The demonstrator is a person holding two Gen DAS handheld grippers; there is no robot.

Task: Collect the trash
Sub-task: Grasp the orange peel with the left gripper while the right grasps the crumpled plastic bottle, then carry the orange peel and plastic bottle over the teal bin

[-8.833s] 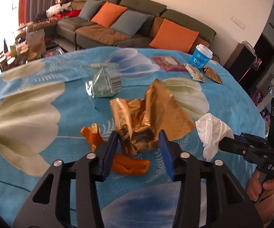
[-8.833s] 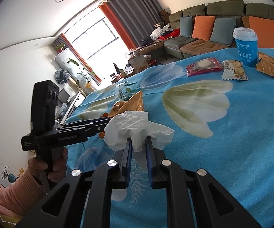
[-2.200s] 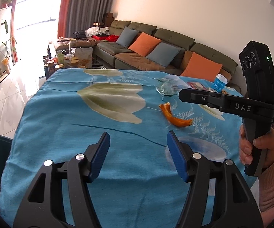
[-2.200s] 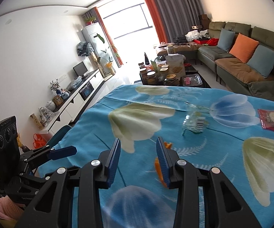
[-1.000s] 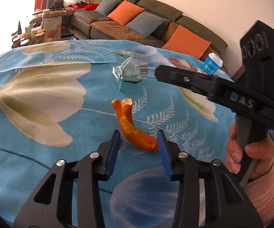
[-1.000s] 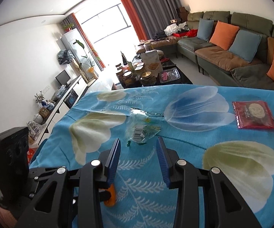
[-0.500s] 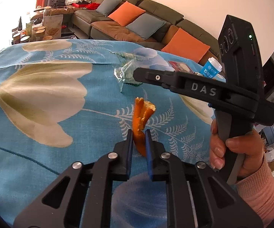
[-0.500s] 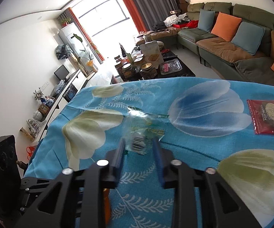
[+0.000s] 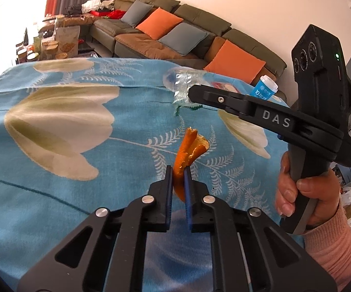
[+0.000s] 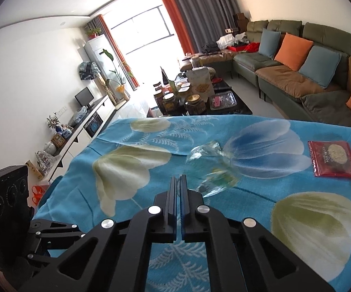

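Tabletop (image 9: 53, 194): bright blue cloth printed with cream and pale blue tulips and white fern sprigs. Orange peel (image 9: 187, 155): vivid orange. Plastic wrapper (image 10: 209, 170): clear, with green flecks. Snack packet (image 10: 331, 158): red. Cup (image 9: 264, 90): blue with white lid. Fingers (image 9: 168, 194): black frames with blue pads. Sleeve (image 9: 333, 248): pink knit. Sofa (image 10: 297, 82): olive and brown, with orange and grey-blue cushions.

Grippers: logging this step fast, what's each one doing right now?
Left gripper: shut on the orange peel.
Right gripper: shut on a corner of the clear plastic wrapper.
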